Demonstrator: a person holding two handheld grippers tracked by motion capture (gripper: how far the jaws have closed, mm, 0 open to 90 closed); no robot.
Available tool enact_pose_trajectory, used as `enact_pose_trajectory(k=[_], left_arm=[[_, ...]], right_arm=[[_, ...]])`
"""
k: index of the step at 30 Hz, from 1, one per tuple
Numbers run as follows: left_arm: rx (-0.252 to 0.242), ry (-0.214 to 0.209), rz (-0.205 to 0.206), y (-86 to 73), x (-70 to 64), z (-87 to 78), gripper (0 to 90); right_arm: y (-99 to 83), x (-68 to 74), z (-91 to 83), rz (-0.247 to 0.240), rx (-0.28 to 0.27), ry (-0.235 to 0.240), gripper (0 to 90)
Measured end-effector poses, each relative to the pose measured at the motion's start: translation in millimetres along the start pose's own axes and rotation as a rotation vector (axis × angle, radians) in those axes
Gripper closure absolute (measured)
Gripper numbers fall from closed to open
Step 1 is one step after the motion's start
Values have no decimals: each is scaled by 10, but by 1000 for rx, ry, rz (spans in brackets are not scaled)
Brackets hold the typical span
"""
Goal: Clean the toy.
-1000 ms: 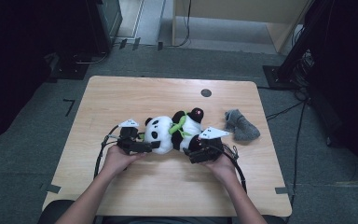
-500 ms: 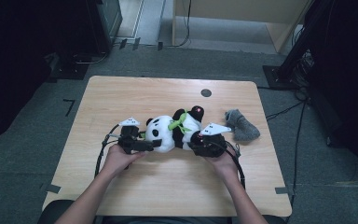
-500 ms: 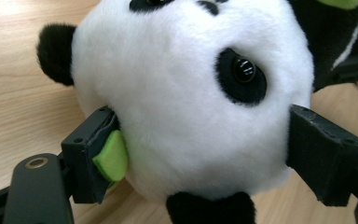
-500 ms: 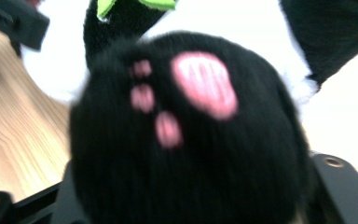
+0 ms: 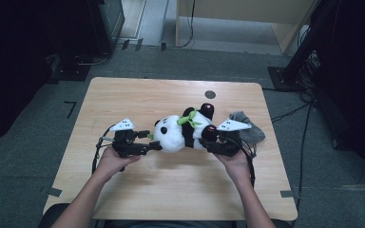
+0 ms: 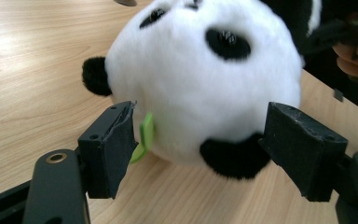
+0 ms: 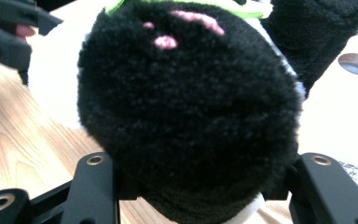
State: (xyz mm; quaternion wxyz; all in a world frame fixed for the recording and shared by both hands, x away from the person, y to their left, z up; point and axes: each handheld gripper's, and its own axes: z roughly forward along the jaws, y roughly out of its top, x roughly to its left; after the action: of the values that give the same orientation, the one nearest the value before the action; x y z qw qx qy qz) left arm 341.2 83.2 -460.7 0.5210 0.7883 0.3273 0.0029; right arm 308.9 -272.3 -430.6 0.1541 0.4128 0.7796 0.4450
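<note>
A black-and-white plush panda (image 5: 180, 133) with a green neck ribbon lies on its side on the wooden table (image 5: 138, 99), head to the left. My left gripper (image 5: 158, 145) has its jaws spread wide and pressed against both sides of the panda's head (image 6: 200, 84); a green tag (image 6: 144, 137) shows beside one jaw. My right gripper (image 5: 210, 142) is shut on a black foot (image 7: 186, 107) with pink toe marks, which bulges between the jaws. The other foot (image 5: 207, 109) sticks up toward the far side.
A crumpled grey cloth (image 5: 247, 127) lies just right of the panda, behind the right gripper. A round cable hole (image 5: 210, 94) sits near the table's far edge. Bare wood stretches to the left and along the front.
The right gripper has pushed in on the panda's foot and shifted slightly right and away. The panda's body has turned with it, its upper foot swinging right. The left gripper has stayed put.
</note>
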Motion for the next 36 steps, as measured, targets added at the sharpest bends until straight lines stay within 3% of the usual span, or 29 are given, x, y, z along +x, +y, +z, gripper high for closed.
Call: enact_pose_trajectory(k=[2, 7, 11, 14, 18, 23, 27, 31, 36], left_arm=[[-11, -13, 32, -12, -14, -3, 250], [43, 18, 180, -67, -103, 44, 251], [19, 36, 223, -72, -154, 72, 246], [-8, 11, 205, -81, -140, 88, 190], [-14, -2, 180, -92, -120, 99, 131], [-90, 13, 174, -98, -104, 91, 97], [-84, 11, 156, -110, -79, 108, 97], [-87, 29, 130, -100, -77, 94, 153], [-77, 57, 128, -80, -109, 53, 278]], right_arm=[[15, -14, -32, 11, -2, -4, 462], [42, -56, -84, 60, 3, 4, 462], [77, -43, -105, 71, 7, 32, 460], [103, 4, -94, 96, 9, 88, 459], [130, 60, -91, 92, 19, 116, 460], [137, 83, -76, 138, 24, 169, 463], [144, 124, -51, 127, 31, 177, 464], [148, 158, -22, 134, 41, 190, 465], [144, 157, -17, 128, 40, 188, 455]])
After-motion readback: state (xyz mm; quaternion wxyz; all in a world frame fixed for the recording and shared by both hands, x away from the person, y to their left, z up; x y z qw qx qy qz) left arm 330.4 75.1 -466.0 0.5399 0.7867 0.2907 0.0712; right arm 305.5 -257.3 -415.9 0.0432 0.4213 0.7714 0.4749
